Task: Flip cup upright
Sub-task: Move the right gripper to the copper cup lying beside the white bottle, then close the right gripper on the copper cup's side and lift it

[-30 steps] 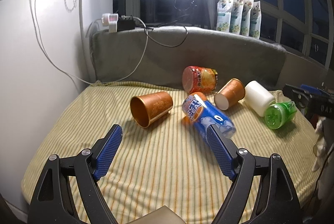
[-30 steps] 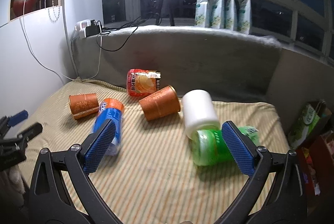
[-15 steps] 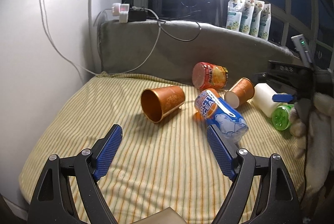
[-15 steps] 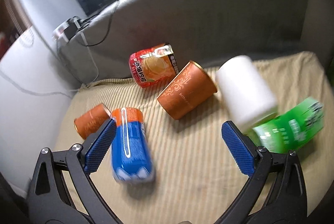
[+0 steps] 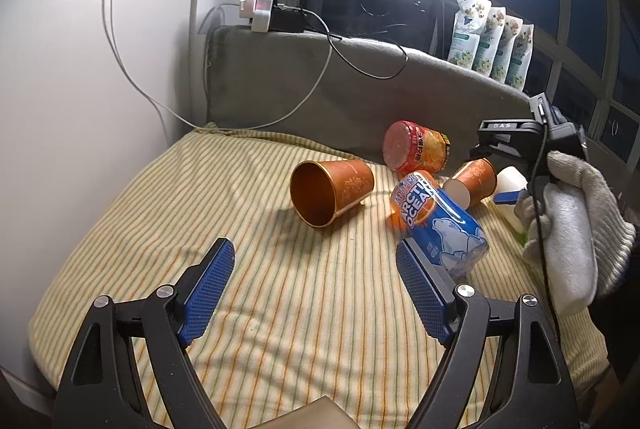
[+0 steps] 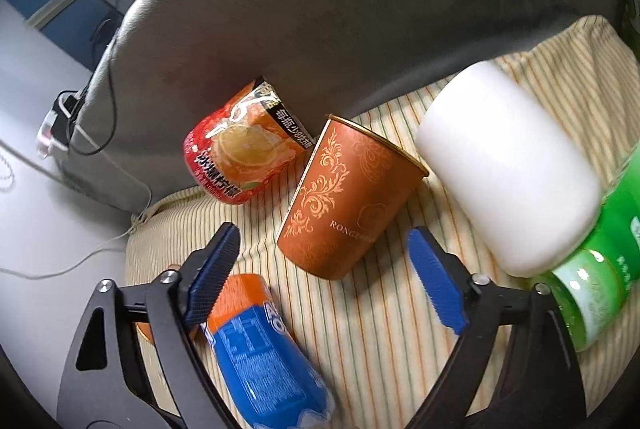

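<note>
Cup [image 6: 352, 209], a tapered copper-orange paper cone with scrollwork, is lying on its side on the ribbed striped cushion [image 6: 380, 329], just beyond the right gripper [image 6: 324, 261], whose blue textured jaws are gaping empty. The left gripper [image 5: 316, 281] is likewise hanging wide open.

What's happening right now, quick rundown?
Both grippers open, holding nothing. Right gripper closing in on copper cup, cup lying on its side. White jar and blue bottle crowd either side.
</note>
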### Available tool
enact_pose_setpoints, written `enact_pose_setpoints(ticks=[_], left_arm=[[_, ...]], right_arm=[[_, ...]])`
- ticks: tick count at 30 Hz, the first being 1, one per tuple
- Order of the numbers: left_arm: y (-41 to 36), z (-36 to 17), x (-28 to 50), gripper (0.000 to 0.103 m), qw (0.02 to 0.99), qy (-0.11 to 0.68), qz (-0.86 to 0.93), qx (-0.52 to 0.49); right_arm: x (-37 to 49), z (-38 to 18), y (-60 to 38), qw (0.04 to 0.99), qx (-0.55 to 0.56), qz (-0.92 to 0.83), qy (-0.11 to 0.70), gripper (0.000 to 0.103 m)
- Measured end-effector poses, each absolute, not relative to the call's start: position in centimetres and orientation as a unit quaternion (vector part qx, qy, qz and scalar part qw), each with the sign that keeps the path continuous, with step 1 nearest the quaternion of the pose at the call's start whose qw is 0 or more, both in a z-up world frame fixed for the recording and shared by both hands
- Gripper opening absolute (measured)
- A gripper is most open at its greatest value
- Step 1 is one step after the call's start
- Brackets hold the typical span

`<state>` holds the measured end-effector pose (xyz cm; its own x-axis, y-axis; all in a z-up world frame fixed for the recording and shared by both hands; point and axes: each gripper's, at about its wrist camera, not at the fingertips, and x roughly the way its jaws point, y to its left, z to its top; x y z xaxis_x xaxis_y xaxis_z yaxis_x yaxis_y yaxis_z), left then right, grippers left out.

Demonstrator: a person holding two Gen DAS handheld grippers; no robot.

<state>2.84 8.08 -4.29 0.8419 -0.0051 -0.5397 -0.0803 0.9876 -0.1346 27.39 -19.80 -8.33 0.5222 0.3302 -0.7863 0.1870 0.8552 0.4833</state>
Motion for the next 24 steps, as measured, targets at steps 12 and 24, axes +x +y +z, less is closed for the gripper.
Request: enact_pose_setpoints(ticks=[12, 24], left_arm=[[9.2, -4.3, 2.8, 0.083, 0.956, 0.278, 0.029, -0.085], [9.1, -4.1, 2.6, 0.083, 0.958, 0.274, 0.030, -0.082]], right_arm=[[30.3, -10.6, -18.5, 0.824, 0.254, 0.009, 0.507, 0.078], [29.5, -10.6, -19.4, 0.823, 0.264, 0.029, 0.503, 0.065]])
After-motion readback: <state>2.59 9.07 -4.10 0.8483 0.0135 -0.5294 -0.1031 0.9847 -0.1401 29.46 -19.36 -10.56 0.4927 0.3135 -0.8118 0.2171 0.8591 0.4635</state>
